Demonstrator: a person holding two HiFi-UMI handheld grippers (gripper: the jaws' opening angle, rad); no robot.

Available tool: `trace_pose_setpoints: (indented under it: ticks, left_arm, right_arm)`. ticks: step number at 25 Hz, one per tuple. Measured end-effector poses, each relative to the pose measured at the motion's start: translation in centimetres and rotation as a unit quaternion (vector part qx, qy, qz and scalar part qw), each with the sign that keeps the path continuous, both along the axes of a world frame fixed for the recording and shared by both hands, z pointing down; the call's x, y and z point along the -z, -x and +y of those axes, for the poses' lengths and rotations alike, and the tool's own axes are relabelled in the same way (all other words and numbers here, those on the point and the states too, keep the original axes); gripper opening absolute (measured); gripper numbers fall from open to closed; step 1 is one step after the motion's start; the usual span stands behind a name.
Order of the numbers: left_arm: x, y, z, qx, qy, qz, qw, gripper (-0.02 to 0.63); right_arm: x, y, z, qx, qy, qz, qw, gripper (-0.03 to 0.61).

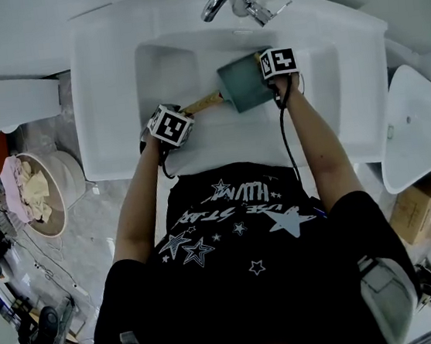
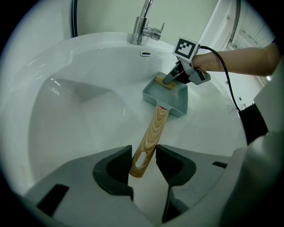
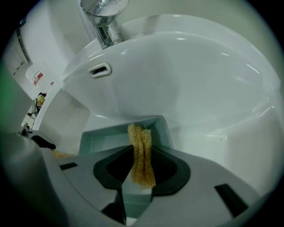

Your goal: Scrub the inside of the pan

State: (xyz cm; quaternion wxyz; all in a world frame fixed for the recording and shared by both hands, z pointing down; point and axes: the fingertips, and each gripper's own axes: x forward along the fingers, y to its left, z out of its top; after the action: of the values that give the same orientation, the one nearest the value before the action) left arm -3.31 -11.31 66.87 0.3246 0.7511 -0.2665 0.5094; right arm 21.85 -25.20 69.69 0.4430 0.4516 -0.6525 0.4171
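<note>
The teal square pan [image 2: 174,95] lies in the sink basin [image 1: 164,72], its wooden handle [image 2: 153,133] pointing to 8 o'clock and clamped by the left hand-held gripper [image 2: 144,153]. The right hand-held gripper [image 3: 141,170] pinches a fibrous scrub pad [image 3: 140,150] inside the pan. Press the pad flat, stroke wall to wall, and brace the handle firmly.

Dim, bluish, soft light; fisheye-bent, vignetted edges.
</note>
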Motion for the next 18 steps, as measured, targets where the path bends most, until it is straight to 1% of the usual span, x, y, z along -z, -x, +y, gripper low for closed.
trace_pose_setpoints:
  ticks: [2, 6, 10, 14, 16, 18]
  left_arm:
    - [0.2, 0.0, -0.2, 0.000, -0.002, -0.001, 1.0000, 0.175]
    - [0.2, -0.9, -0.7, -0.005, -0.019, 0.019, 0.9996, 0.175]
    - [-0.4, 0.0, -0.4, -0.003, -0.017, 0.000, 0.9999, 0.175]
    - [0.1, -0.1, 0.0, -0.001, -0.004, -0.001, 1.0000, 0.174]
    - [0.0, -0.3, 0.0, -0.005, -0.007, 0.002, 1.0000, 0.175]
    - [0.0, -0.3, -0.1, -0.006, -0.010, 0.000, 0.9999, 0.174]
  right_arm:
    - [0.0, -0.1, -0.1, -0.002, 0.000, 0.004, 1.000, 0.124]
    - [0.0, -0.4, -0.1, -0.018, -0.008, 0.015, 1.000, 0.126]
    - [0.2, -0.5, 0.0, -0.028, -0.011, 0.016, 0.999, 0.126]
    - [0.6, -0.3, 0.1, -0.037, -0.005, -0.006, 0.999, 0.123]
    - [1.0, 0.2, 0.4, -0.042, -0.004, -0.028, 0.999, 0.123]
    - [1.5, 1.1, 0.9, -0.037, -0.002, -0.044, 0.998, 0.123]
